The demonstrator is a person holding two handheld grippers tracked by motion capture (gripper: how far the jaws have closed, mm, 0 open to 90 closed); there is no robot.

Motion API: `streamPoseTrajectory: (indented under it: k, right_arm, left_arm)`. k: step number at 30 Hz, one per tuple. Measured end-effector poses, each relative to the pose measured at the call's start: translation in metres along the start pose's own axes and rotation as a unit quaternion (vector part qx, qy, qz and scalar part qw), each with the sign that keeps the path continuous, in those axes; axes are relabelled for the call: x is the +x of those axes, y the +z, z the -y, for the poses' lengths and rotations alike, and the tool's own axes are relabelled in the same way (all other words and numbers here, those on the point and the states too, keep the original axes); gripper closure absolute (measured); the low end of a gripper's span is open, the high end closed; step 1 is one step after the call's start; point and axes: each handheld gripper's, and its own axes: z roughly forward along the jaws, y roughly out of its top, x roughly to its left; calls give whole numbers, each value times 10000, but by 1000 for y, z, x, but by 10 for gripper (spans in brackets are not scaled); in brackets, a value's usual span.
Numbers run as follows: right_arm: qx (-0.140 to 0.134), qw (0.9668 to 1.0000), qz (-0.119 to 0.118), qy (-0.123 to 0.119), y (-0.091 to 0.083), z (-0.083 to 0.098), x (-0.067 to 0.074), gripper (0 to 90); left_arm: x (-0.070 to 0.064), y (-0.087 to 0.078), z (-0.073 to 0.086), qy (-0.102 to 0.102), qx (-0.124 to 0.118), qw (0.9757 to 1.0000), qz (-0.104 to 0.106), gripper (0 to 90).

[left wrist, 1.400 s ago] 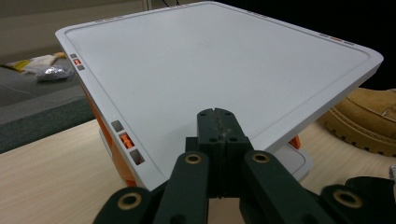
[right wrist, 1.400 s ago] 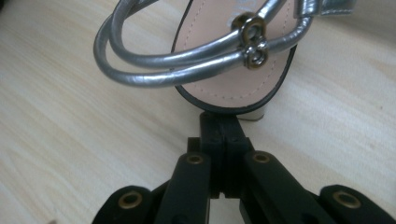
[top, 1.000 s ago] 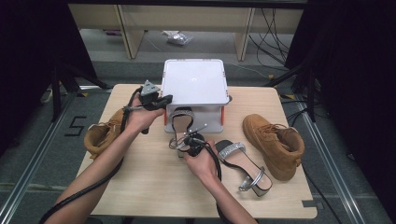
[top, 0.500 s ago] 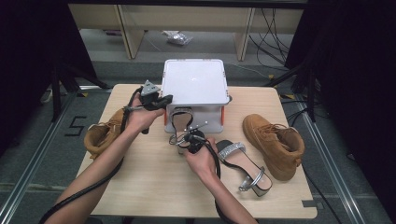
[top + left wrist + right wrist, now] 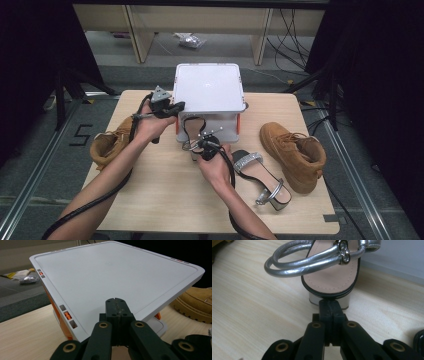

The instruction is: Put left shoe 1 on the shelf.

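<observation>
The right gripper point(image 5: 329, 305) is held with its jaws pressed together and empty, the tips right at the block heel of a silver sandal point(image 5: 329, 277) that stands on the tabletop point(image 5: 165, 190) against the front of a white lidded box point(image 5: 209, 90). The left gripper point(image 5: 116, 305), likewise closed on nothing, is poised at the box lid's near-left corner. A second sandal point(image 5: 260, 175) lies just right of the right hand, a tan boot point(image 5: 295, 150) beyond it, and another tan boot point(image 5: 107, 145) is partly hidden behind the left forearm.
</observation>
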Motion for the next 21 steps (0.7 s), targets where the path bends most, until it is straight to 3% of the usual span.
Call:
streamPoseTrajectory:
  k: [17,19,21]
  right_arm:
    - [-297,9995,88,-14,4,-17,-3,900]
    - [-321,9994,67,109,5,-19,-2,900]
    - [-327,9994,95,11,7,-20,-3,900]
  left_arm:
    - [0,0,0,-10,-17,10000,15,895]
    - [0,0,0,-6,-10,10000,15,895]
    - [0,0,0,-12,-19,10000,22,895]
